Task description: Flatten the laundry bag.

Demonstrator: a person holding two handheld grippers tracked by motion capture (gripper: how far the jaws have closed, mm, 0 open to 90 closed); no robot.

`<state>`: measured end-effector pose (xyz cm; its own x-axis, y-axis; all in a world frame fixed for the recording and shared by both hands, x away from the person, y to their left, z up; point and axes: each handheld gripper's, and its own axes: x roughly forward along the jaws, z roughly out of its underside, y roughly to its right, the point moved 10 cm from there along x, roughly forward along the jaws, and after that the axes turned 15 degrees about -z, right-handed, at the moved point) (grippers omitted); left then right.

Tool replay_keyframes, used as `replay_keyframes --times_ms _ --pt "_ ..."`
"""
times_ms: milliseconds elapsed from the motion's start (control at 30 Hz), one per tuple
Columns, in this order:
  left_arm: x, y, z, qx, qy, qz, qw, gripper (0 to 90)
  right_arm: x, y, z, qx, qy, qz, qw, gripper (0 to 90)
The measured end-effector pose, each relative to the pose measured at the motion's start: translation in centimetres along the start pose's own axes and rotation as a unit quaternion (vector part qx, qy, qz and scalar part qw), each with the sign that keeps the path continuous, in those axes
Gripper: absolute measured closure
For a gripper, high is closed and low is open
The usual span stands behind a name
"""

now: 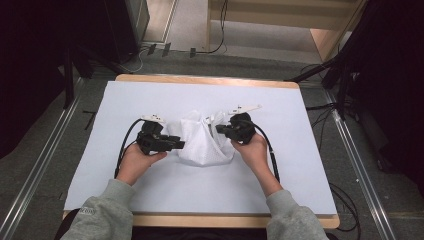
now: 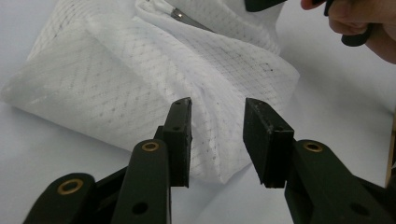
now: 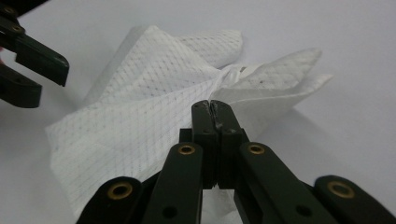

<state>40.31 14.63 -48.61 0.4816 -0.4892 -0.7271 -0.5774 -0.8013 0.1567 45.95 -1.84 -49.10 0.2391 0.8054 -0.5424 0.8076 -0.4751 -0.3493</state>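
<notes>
The left hand-held gripper (image 2: pixel 217 140) has its jaws parted with a clear gap, nothing between them; they point at the near folded edge of a white mesh bag (image 2: pixel 140 79), just short of touching it. In the high view this left hand-held gripper (image 1: pixel 176 145) sits at the bag's left side, held in the person's left hand (image 1: pixel 136 162).

The right hand-held gripper (image 3: pixel 215 122) has its jaws pressed flat together. Whether any fabric is pinched between the pads cannot be told; the tips lie against the white mesh bag (image 3: pixel 154 107), near a gathered knot of fabric with a small metal zipper pull. In the high view the right hand-held gripper (image 1: pixel 222 130) is at the bag's right side, held in the right hand (image 1: pixel 254 150).

The white mesh bag (image 1: pixel 202 142) lies crumpled in the middle of the surface (image 1: pixel 150 190), a wooden-edged table covered by a pale sheet. Its folds stand up between the two grippers.

Black cables (image 1: pixel 125 142) loop from each gripper back toward the person's grey sleeves (image 1: pixel 105 215). Beyond the surface lie grey floor (image 1: pixel 30 150), metal rails (image 1: pixel 37 170), dark tripod legs (image 1: pixel 320 70) and a wooden shelf unit (image 1: pixel 300 20).
</notes>
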Motion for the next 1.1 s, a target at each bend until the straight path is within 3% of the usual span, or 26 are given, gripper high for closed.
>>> replay_keyframes --times_ms 133,233,267,433,467,633,667,733,800,900,933,967,1000,1067,1100 --pt "0.1 0.3 0.2 0.014 -0.005 -0.002 0.9999 62.1 0.2 0.6 0.4 -0.003 -0.015 0.018 0.9997 90.0" --pt "0.0 -0.2 0.1 0.019 -0.005 -0.012 0.9997 61.3 -1.0 1.0 0.6 0.004 -0.01 0.022 0.9997 86.0" --pt "0.0 -0.8 -0.3 0.015 -0.006 -0.017 0.9997 61.1 -2.0 1.1 0.5 0.005 0.0 0.023 0.9997 84.8" --pt "-0.1 -2.6 -1.4 0.003 -0.003 -0.032 0.9995 60.2 -3.2 1.1 0.9 0.015 0.01 0.021 0.9996 81.8" --pt "0.1 -3.6 -2.0 0.004 -0.004 -0.042 0.9991 59.5 -3.1 1.1 1.1 0.016 0.006 0.021 0.9996 81.3" --pt "1.1 -5.1 -3.5 0.001 -0.008 -0.056 0.9984 56.0 -2.8 1.6 1.5 0.021 -0.002 0.026 0.9994 76.8" --pt "1.7 -5.7 -4.0 0.005 -0.006 -0.064 0.9979 53.7 -2.6 2.4 1.8 0.018 -0.007 0.039 0.999 72.8" --pt "1.9 -5.8 -4.2 -0.001 -0.006 -0.056 0.9984 49.9 -2.5 2.8 2.1 0.027 -0.009 0.043 0.9987 71.0" --pt "2.6 -6.0 -4.4 -0.009 -0.003 -0.047 0.9988 46.4 -2.0 4.1 3.0 0.056 -0.016 0.038 0.9976 60.3" --pt "3.8 -6.4 -4.1 -0.011 -0.008 -0.044 0.999 46.2 -1.3 5.0 3.7 0.074 -0.023 0.043 0.9961 51.5" --pt "4.3 -6.4 -3.6 -0.022 -0.026 -0.026 0.9991 48.4 -1.1 5.2 3.9 0.074 -0.027 0.046 0.9958 51.4" --pt "4.3 -6.4 -3.6 -0.022 -0.026 -0.026 0.9991 57.0 -1.1 5.2 3.9 0.074 -0.027 0.046 0.9958 51.4" --pt "4.5 -6.1 -3.2 -0.023 -0.038 -0.018 0.9988 57.0 -0.8 5.2 4.1 0.077 -0.032 0.045 0.9955 53.1" --pt "4.9 -5.9 -2.6 -0.01 -0.055 -0.018 0.9983 70.9 -0.3 5.1 4.4 0.074 -0.043 0.045 0.9954 57.2" --pt "5.0 -5.7 -2.3 -0.008 -0.059 -0.014 0.9981 78.2 -0.1 5.0 4.4 0.067 -0.043 0.049 0.9956 63.6"
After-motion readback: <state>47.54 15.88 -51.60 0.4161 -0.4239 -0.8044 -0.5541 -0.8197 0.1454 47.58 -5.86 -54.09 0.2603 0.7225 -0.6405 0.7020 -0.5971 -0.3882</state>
